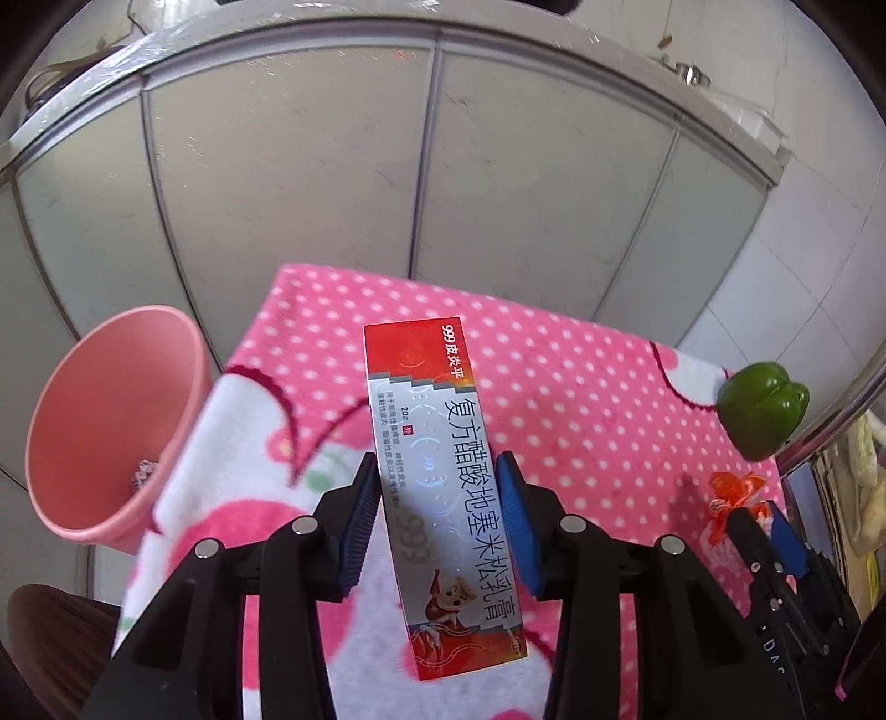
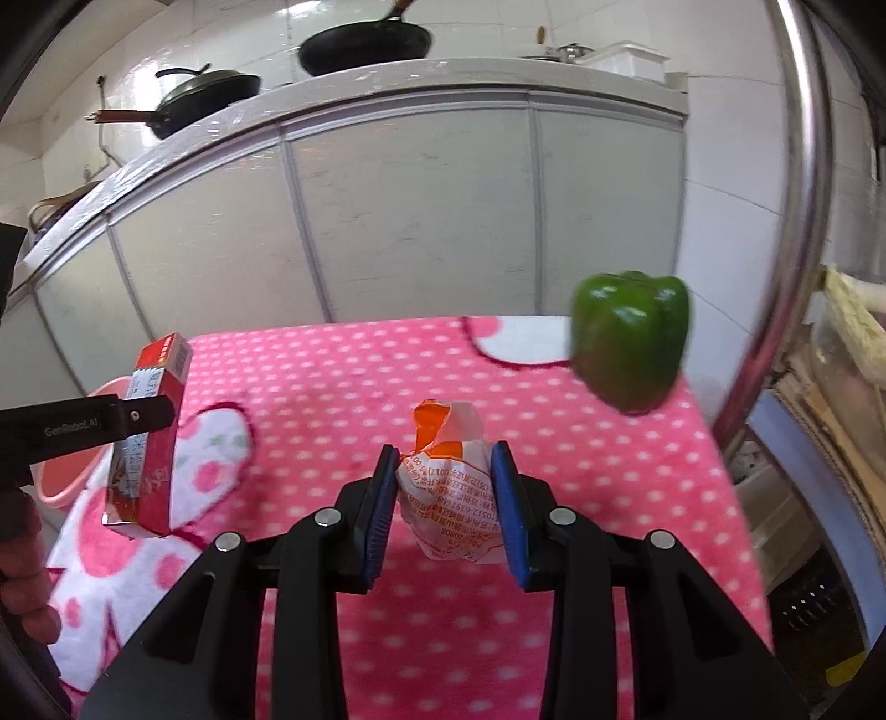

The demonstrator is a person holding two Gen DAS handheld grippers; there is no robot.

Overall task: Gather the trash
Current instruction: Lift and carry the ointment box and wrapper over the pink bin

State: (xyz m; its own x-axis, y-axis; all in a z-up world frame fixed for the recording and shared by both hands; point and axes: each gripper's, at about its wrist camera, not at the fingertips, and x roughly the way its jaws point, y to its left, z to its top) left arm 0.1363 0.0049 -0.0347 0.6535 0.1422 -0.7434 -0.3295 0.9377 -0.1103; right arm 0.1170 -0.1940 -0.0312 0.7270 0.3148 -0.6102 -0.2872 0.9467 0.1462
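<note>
My left gripper (image 1: 437,471) is shut on a long red and silver medicine box (image 1: 443,498), held above the pink dotted cloth (image 1: 581,399). The box also shows in the right wrist view (image 2: 149,437), lifted off the cloth. My right gripper (image 2: 446,462) is shut on a crumpled white and orange wrapper (image 2: 448,482); the wrapper shows in the left wrist view (image 1: 731,498) too. A pink bin (image 1: 111,421) stands left of the table, with a small scrap inside; its rim shows in the right wrist view (image 2: 61,487).
A green bell pepper (image 2: 631,343) sits at the cloth's far right corner, also in the left wrist view (image 1: 764,410). Grey cabinet doors (image 1: 421,166) stand behind the table. A metal pole (image 2: 803,221) and cluttered shelves are on the right. Pans (image 2: 365,44) sit on the counter.
</note>
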